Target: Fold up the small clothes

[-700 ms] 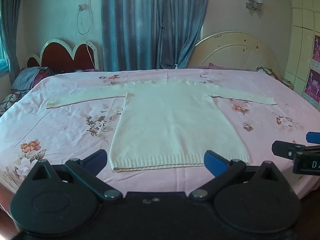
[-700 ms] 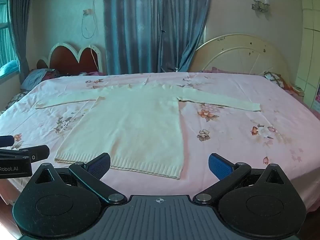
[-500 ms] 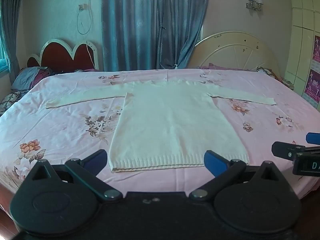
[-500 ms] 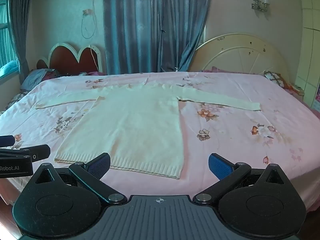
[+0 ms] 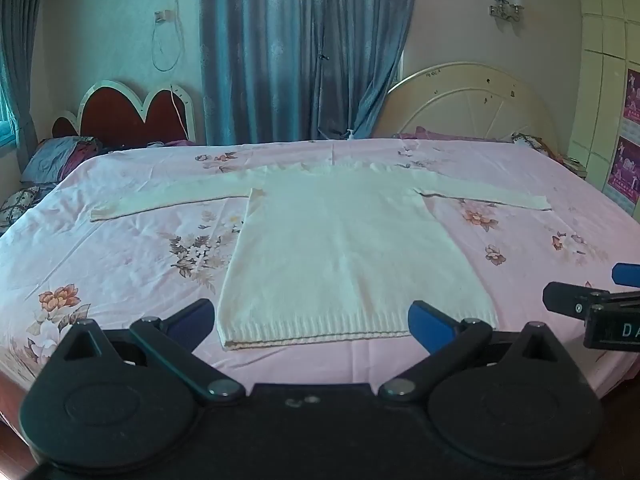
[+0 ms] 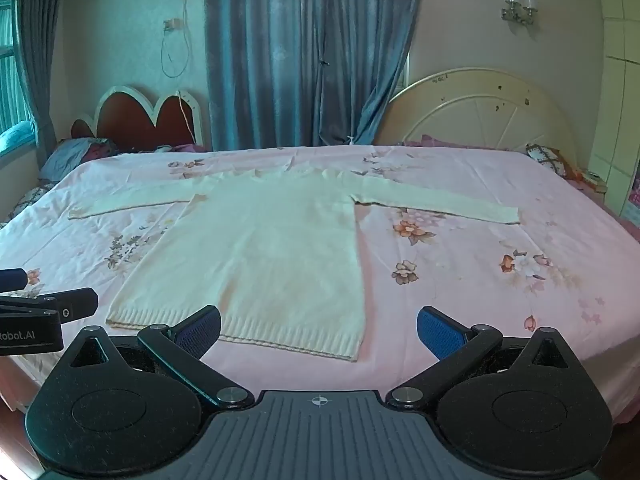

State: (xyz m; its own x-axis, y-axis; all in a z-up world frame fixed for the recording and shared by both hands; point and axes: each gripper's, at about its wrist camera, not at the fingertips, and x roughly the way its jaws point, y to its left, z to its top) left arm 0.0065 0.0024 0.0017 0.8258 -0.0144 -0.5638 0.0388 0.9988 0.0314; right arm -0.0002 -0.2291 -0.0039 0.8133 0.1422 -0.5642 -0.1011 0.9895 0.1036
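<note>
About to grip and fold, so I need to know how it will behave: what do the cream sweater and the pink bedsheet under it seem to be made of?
The cream sweater looks like a soft knit, probably wool or acrylic: ribbed band along the hem, matte and slightly fuzzy. The pink bedsheet looks like thin woven cotton or polyester: smooth, printed flowers, fine creases.

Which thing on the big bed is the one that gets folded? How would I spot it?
Look at the wide bed with the pink flowered sheet in front of the blue curtains. In its middle lies a cream knitted sweater, flat, both long sleeves stretched out sideways, ribbed hem nearest the cameras. It is the only plain, pale thing lying on the flower print.
</note>
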